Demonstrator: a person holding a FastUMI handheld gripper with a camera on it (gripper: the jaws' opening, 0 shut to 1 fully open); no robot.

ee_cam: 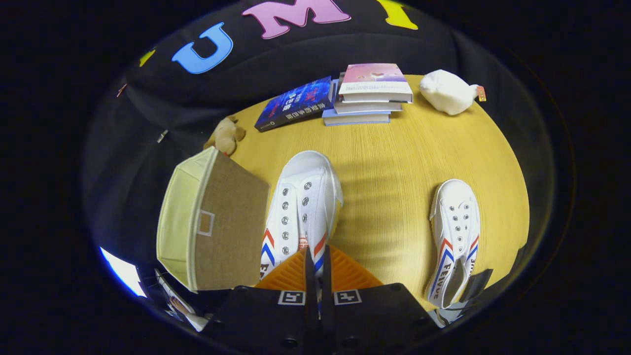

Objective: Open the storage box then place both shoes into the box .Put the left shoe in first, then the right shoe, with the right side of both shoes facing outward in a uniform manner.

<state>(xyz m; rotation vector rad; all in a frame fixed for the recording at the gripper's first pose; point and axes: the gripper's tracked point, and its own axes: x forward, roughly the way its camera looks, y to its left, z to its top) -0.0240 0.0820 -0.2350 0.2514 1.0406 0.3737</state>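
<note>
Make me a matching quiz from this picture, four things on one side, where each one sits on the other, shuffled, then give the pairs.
Things:
1. Box
2. Held shoe
3. Other shoe
4. Book stack

Places:
A. Far end of the table, beside a white plush
B. Gripped at its heel by the tongs
C. Alone on the table, right of the tongs
D. Left of the held shoe

Pairs: 1-D, 2-B, 3-C, 4-A

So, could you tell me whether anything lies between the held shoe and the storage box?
Nothing visible does. The shoe pinched in the tongs hangs right beside the storage box, whose lid looks shut.
</note>
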